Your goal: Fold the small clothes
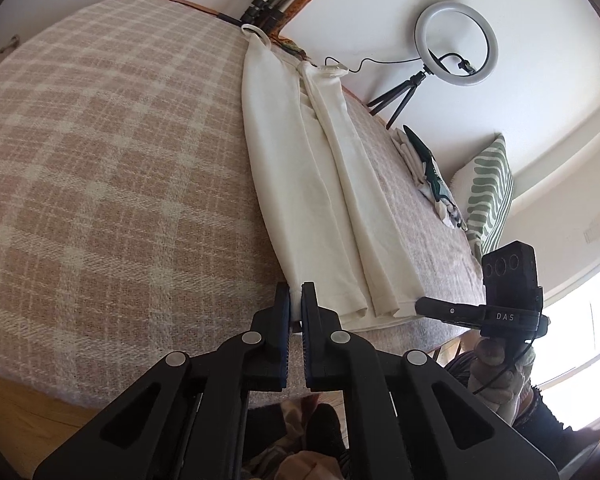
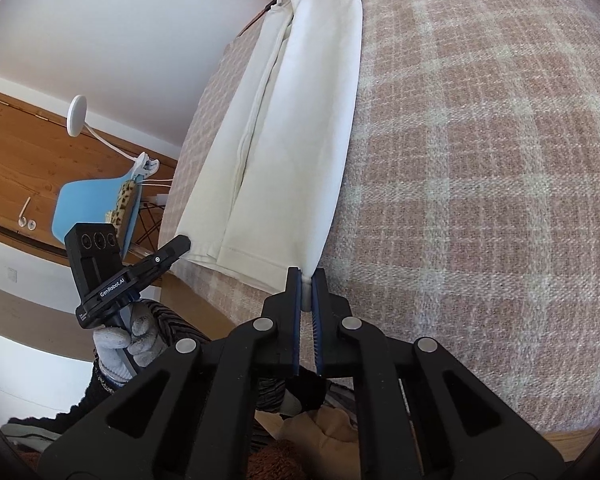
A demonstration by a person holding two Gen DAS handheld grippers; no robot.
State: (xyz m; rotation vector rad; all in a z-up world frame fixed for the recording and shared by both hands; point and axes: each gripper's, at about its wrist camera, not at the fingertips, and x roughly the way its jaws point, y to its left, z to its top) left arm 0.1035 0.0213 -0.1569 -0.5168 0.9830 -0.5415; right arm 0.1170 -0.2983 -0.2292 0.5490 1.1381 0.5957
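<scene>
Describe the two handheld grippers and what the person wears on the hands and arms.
Both grippers, the left gripper and the right gripper, are matte black with scissor-like linkages, silver round pivot pins and blue ribbed pads. Each carries a boxy black camera block with three round lenses; one reads "DAS", the other "GenRobot.AI". The left hand wears a grey-white knit glove, with a dark patterned sleeve.

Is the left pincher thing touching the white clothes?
Touching. In the left wrist view the left gripper is shut on the near corner of the white garment's hem, with white cloth pinched between its pads.
</scene>
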